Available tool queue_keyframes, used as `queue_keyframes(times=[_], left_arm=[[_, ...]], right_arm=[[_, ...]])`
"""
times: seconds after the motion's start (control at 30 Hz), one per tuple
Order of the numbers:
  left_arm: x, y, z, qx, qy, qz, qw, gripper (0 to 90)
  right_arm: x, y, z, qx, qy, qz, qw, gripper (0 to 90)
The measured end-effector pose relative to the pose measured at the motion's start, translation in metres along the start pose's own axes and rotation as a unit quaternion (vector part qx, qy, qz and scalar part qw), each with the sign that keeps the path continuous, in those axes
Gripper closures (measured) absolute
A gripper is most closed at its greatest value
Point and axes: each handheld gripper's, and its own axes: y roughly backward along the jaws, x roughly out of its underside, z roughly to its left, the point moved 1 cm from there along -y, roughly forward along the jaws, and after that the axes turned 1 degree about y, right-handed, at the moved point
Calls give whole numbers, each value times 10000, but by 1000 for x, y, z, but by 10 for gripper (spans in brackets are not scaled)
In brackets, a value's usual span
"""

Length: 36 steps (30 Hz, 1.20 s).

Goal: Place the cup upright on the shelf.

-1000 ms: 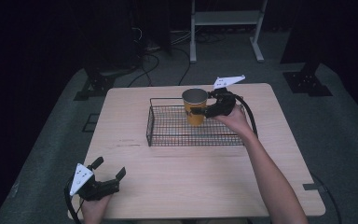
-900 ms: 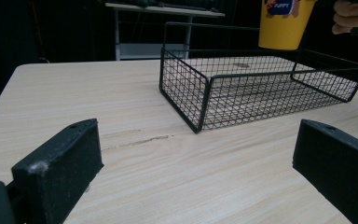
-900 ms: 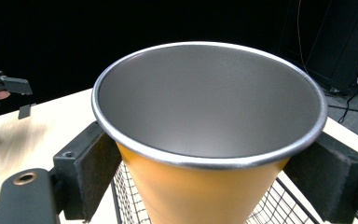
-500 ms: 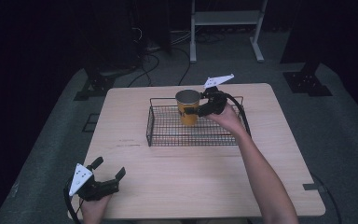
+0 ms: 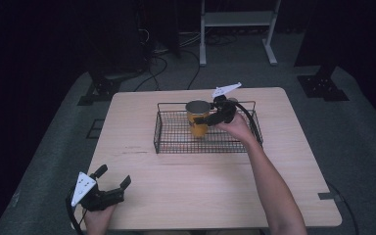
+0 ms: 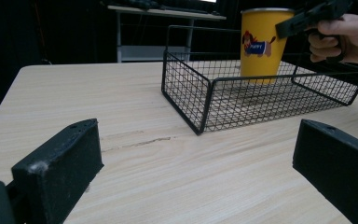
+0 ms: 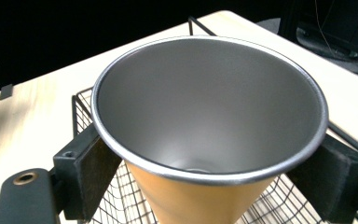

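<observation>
While the cup (image 5: 197, 119) was seen at the basket's far right a second ago, in the high view it is now carried further toward the person's left, over the middle of the wire basket (image 5: 162, 128). It is pinched by the right gripper (image 5: 209, 117), whose jaws are pressed against its sides just under the rim. The left gripper (image 5: 112, 182) is kept where it was, at the near left corner of the table (image 5: 191, 191), with its jaws spread and nothing between them.

From the left gripper view, the cup (image 6: 260, 42) is shown upright inside the basket (image 6: 191, 100), yellow with a small cartoon dog printed on its side, a detail that is hidden from above. Its base is seen through the mesh, and whether it is resting on the basket floor or is held just clear of it cannot be told for certain. The right gripper (image 6: 279, 32) and the hand (image 6: 342, 37) behind it are seen at the cup's upper right. The left gripper's own jaws are seen wide apart, low over the bare wood.

From the right gripper view, the cup's (image 7: 209, 107) steel-grey inside is looked into, with the rim bracketed by two black pads (image 7: 91, 163), one on either side, and basket mesh is seen below.
</observation>
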Motion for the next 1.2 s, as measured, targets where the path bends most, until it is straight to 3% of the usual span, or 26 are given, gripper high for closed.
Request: queue_keyframes(times=[0.37, 0.5, 1.2], left_arm=[[0, 0, 0, -5, 4, -16, 10000, 1], [0, 1, 0, -9, 1, -20, 10000, 1], [0, 1, 0, -16, -13, -25, 10000, 1]], right_arm=[[15, -7, -8, 91, -125, 279, 9995, 138], [17, -10, -8, 169, -27, 455, 9988, 138], [19, -7, -3, 270, 208, 741, 9967, 136]])
